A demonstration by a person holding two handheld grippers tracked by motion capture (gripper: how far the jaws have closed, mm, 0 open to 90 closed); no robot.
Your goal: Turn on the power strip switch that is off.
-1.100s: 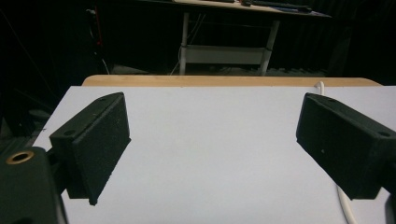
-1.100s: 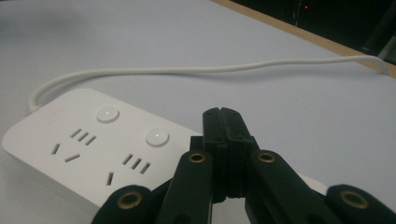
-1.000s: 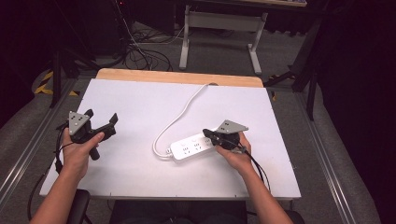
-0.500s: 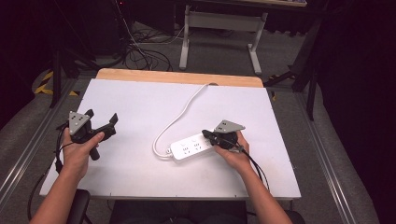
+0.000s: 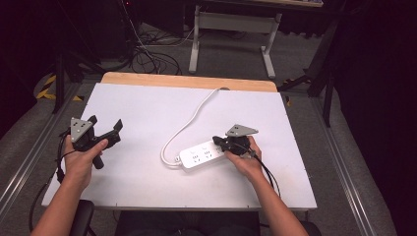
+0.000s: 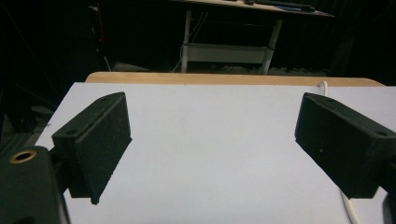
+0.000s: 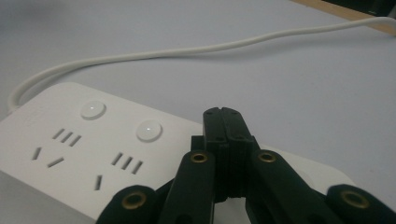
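A white power strip (image 5: pixel 199 155) lies right of the table's middle, and its white cable (image 5: pixel 189 123) curls back to the far edge. My right gripper (image 5: pixel 219 142) is shut, with its tips over the strip's right end. In the right gripper view the closed jaws (image 7: pixel 223 115) sit low above the power strip (image 7: pixel 70 140), just right of two round buttons (image 7: pixel 149 130); I cannot tell whether they touch it. My left gripper (image 5: pixel 105 123) is held open near the table's left edge, nothing between its pads (image 6: pixel 100 135).
The white table top (image 5: pixel 147 103) has a wooden strip (image 5: pixel 187 81) along its far edge. Behind it stand a metal table frame (image 5: pixel 231 29) and loose floor cables (image 5: pixel 147 54). Metal rails (image 5: pixel 29 157) run along both sides.
My right gripper has edged slightly left over the strip's right end. The left gripper has stayed put and open.
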